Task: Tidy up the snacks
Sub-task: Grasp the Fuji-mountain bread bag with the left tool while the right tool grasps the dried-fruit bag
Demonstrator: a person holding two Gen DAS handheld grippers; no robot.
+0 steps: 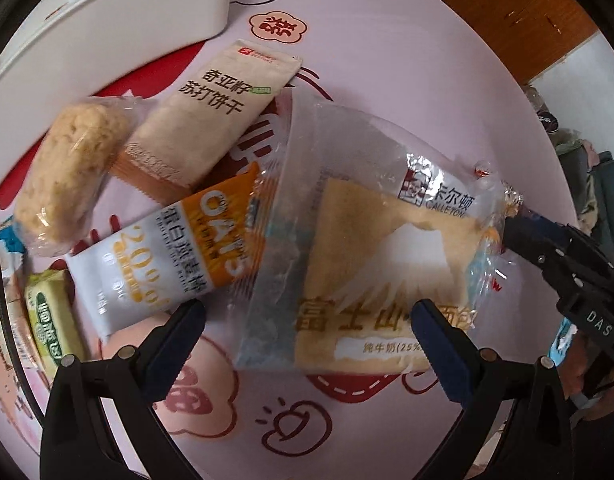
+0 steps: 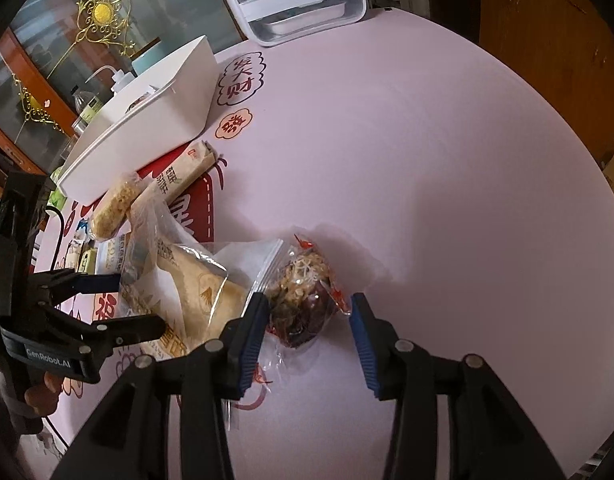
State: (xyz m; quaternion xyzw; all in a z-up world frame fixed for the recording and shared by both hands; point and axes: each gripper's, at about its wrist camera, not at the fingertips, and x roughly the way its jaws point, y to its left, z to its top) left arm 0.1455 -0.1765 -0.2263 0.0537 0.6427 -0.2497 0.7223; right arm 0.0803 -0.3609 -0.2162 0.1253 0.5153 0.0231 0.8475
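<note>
**On the pink counter, two views of the same snack pile**

On the pink counter [image 2: 427, 160] our right wrist view shows what the left cannot: a small clear packet of dark mixed snack [image 2: 303, 300] lying between the spread fingers of our right tool [image 2: 305, 320], which is wide open and holds nothing.

From the left wrist we read the pile closely: the bread bag [image 1: 387, 256] lies between the open fingers of our left tool [image 1: 307, 320], gripped by neither. The oat bar [image 1: 175, 256] is tucked partly under the bag's clear edge, with the soda cracker pack [image 1: 211, 116], a rice crisp cake [image 1: 71, 176] and a green packet [image 1: 53, 320] beside it.

A white bin [image 2: 147, 128] stands behind the pile. Farther back, only the right view shows a white appliance [image 2: 303, 0].
</note>
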